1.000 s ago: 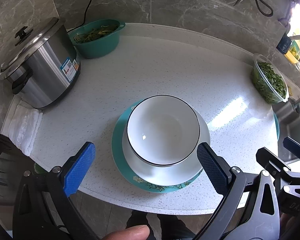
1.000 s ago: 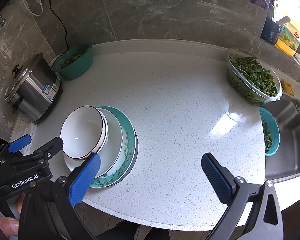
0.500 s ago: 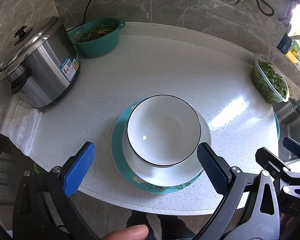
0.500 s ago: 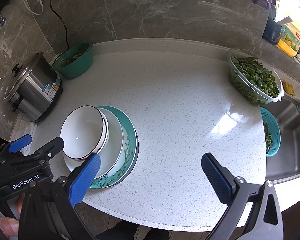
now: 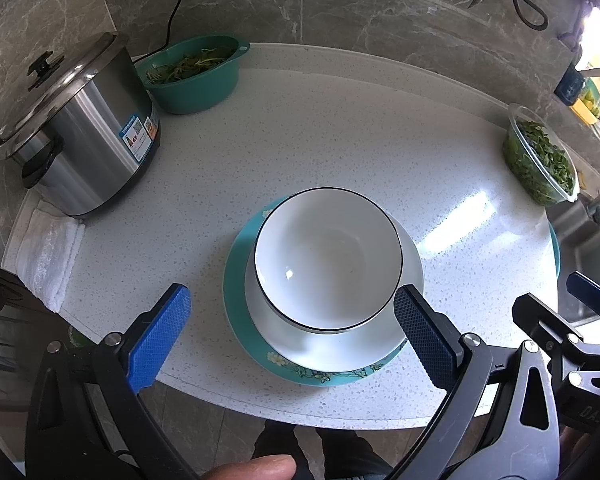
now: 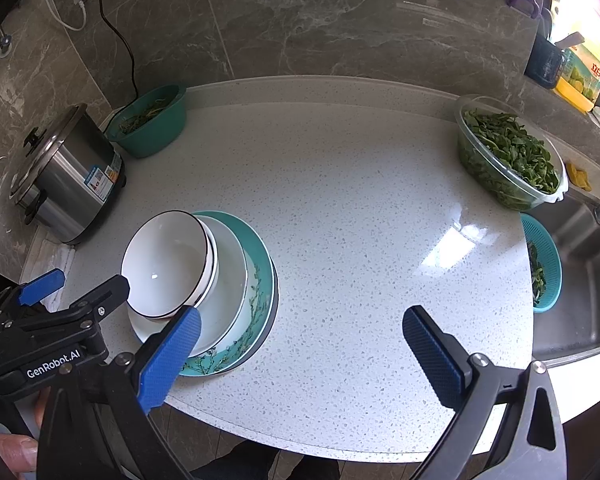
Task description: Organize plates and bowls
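Note:
A white bowl with a black rim (image 5: 327, 261) sits on a white plate (image 5: 410, 276), which lies on a teal flowered plate (image 5: 236, 272) near the counter's front edge. The right wrist view shows the same stack, with the bowl (image 6: 162, 262) seemingly nested in a second bowl, the white plate (image 6: 228, 276) and the teal plate (image 6: 260, 268). My left gripper (image 5: 292, 336) is open and empty, its fingers wide apart just in front of the stack. My right gripper (image 6: 300, 348) is open and empty, to the right of the stack.
A steel rice cooker (image 5: 76, 136) stands at the left on a white cloth (image 5: 44, 252). A teal basin of greens (image 5: 192, 72) is behind it. A clear bowl of leaves (image 6: 508, 152) stands at the right, with a teal colander (image 6: 540, 264) in the sink.

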### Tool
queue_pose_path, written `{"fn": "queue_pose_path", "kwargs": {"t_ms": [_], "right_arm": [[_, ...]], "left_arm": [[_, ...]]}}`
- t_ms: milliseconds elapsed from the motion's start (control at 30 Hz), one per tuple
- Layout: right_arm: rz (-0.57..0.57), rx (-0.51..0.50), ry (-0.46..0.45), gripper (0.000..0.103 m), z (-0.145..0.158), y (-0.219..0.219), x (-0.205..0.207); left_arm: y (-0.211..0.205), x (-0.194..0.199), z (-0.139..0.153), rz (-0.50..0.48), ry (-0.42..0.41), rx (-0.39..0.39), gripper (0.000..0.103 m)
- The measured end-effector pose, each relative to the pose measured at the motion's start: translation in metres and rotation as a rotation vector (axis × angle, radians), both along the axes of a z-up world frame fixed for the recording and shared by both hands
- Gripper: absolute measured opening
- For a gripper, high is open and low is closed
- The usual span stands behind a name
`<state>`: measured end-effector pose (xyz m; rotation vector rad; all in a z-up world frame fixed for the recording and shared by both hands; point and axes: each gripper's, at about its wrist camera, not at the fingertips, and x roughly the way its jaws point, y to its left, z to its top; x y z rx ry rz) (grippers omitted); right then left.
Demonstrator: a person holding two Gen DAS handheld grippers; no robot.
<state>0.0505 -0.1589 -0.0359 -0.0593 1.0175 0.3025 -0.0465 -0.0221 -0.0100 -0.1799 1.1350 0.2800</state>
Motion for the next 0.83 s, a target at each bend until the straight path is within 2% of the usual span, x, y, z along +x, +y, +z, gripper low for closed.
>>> {"fn": "queue_pose_path", "kwargs": {"t_ms": [833], "right_arm": [[0.004, 0.001, 0.009, 0.103, -0.0021, 0.002, -0.0007]], "left_arm": [[0.0056, 0.0016, -0.0014, 0.008, -0.01, -0.007, 0.102]]}}
